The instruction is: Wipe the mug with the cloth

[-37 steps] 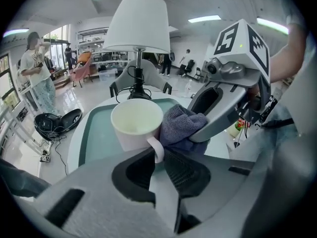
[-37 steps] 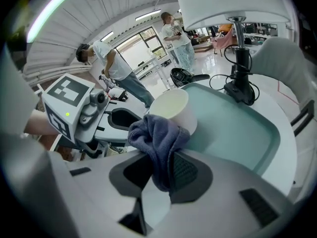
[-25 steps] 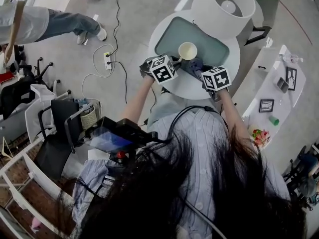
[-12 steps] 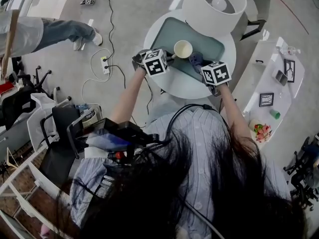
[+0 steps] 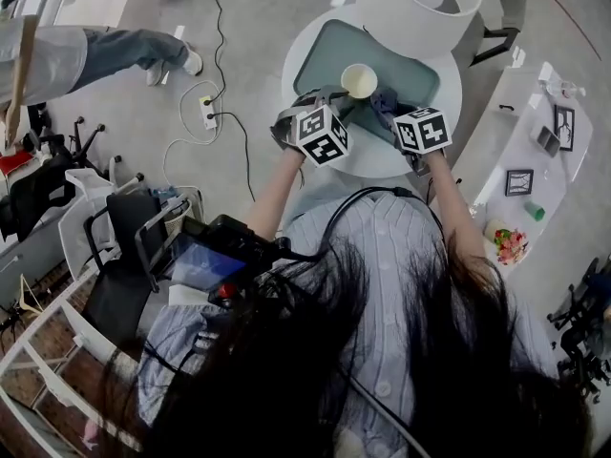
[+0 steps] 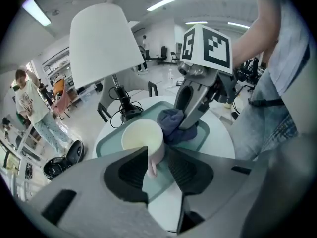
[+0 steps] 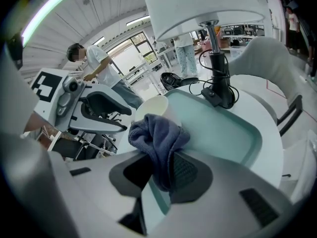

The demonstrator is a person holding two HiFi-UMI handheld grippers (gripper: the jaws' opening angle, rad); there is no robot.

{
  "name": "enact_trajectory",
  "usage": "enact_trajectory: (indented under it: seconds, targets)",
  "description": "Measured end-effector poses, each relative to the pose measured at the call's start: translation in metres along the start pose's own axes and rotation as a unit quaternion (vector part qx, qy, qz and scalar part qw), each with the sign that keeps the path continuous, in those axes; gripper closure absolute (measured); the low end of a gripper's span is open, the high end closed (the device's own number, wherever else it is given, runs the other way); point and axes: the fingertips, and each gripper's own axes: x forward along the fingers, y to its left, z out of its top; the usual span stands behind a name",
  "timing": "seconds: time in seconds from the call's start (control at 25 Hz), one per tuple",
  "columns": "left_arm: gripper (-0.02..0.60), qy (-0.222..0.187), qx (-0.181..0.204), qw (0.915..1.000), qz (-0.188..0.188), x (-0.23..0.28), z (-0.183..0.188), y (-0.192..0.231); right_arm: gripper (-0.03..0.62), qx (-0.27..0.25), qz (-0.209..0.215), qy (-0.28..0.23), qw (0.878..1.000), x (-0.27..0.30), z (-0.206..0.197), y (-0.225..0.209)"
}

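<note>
Mug first: where does it stand?

Upright on the teal tray, which lies on the round white surface beside the lamp. Its handle points back toward the left claw.

Does that claw have hold of it?

No. Its jaws have just been opening. The handle lies between them, but the pads stand apart and do not press on it, as far as the left gripper view shows.

And the right claw?

Clamped on the dark blue cloth. A bunch of it stands out past the jaws and rests against the mug's side, just below the rim.

So which step is this?

I'd judge it a pause in the wiping itself. The cloth is at the mug's wall, yet nothing is steadying the mug. Whether the wipe is finished, I can't tell.

What does the next move call for?

If more wiping is wanted, the left claw should close on the handle before the cloth pushes, since a light mug on a smooth tray would likely slide or tip under a sideways rub. Then the right claw can drag the cloth round the wall or over the rim, keeping its grip firm. If the wipe is done, both claws can draw off and leave the mug upright.
</note>
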Motion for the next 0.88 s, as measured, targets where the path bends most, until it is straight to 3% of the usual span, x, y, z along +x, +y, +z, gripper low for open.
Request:
enact_trajectory:
  seconds: [0.32,0.6,0.76,0.88]
  targets:
    - [0.471,0.027,-0.023,0.9994,-0.007,0.030,0.018,0.001,0.500,0.002,-0.005,0.000,1.000,0.001,0.001,0.005]
    - [0.529,0.059,0.039,0.9975,-0.008,0.041,0.010,-0.005,0.500,-0.006,-0.007,0.003,1.000,0.001,0.005,0.007]
    - [0.540,0.055,0.044,0.9962,-0.052,0.040,0.009,-0.011,0.500,-0.002,-0.008,-0.003,1.000,-0.001,0.006,0.007]
    - [0.541,0.064,0.091,0.9896,-0.091,0.038,0.003,-0.013,0.500,-0.003,-0.006,0.000,1.000,0.000,0.007,0.007]
